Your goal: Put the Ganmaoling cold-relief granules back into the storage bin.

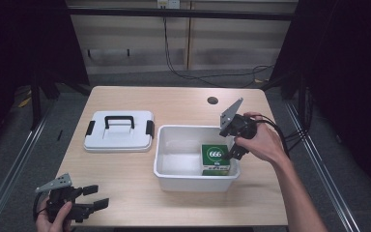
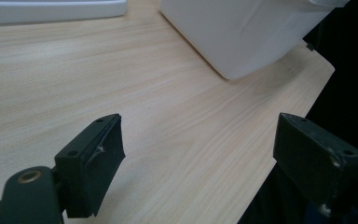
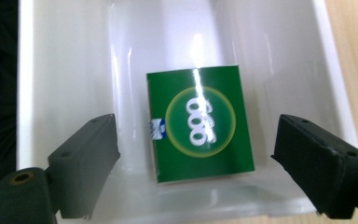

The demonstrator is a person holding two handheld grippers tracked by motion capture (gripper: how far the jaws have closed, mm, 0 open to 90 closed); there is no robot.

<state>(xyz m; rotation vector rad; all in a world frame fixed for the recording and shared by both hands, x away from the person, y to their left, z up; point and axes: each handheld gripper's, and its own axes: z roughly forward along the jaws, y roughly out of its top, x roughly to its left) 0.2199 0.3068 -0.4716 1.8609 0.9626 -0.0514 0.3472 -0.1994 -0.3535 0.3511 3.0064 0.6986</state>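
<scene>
From the high view we see a pale wooden worktop [image 1: 183,104] carrying a white open bin [image 1: 193,180] near its centre and, at about nine o'clock from the bin and just apart from it, a flat white lid [image 1: 119,137] with a black handle and black side clips. Inside the bin, toward its three o'clock end, lies a green box [image 1: 215,155] marked with white digits in a pale ring. Our right tool [image 1: 233,153] reaches down over the bin's three o'clock rim, gripped by the right hand [image 1: 263,142]; in the right gripper view its jaws stand wide apart on either side of the green box [image 3: 199,122], not touching it, with the bin's glossy floor [image 3: 74,70] around it. Our left tool [image 1: 96,197] sits at the worktop's seven o'clock corner, held in the left hand [image 1: 53,220], jaws spread open with nothing between them; the left gripper view shows bare wood [image 2: 121,79] and the bin's outer wall [image 2: 242,32] at about one o'clock.
</scene>
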